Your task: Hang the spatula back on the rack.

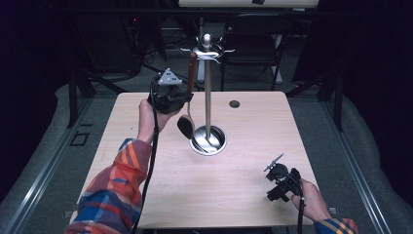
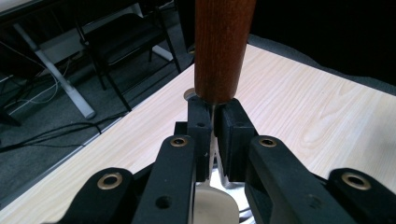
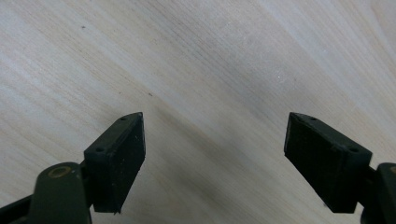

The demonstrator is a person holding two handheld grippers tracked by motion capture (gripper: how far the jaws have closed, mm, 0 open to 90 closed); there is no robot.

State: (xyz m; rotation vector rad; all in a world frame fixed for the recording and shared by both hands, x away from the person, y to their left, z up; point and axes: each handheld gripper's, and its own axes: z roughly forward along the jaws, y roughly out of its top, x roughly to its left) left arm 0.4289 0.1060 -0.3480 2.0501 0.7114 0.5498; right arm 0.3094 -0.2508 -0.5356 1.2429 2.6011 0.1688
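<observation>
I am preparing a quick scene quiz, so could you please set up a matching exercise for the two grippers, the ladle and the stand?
Things:
1. left gripper
2. right gripper
3. ladle
4. stand

States:
A. upright in a round metal base at the table's middle
B. jaws wide apart over bare wood
C. brown wooden handle, dark bowl hanging down
D. clamped on a thin metal shaft

Pairs: 1-D, 2-B, 3-C, 4-A
</observation>
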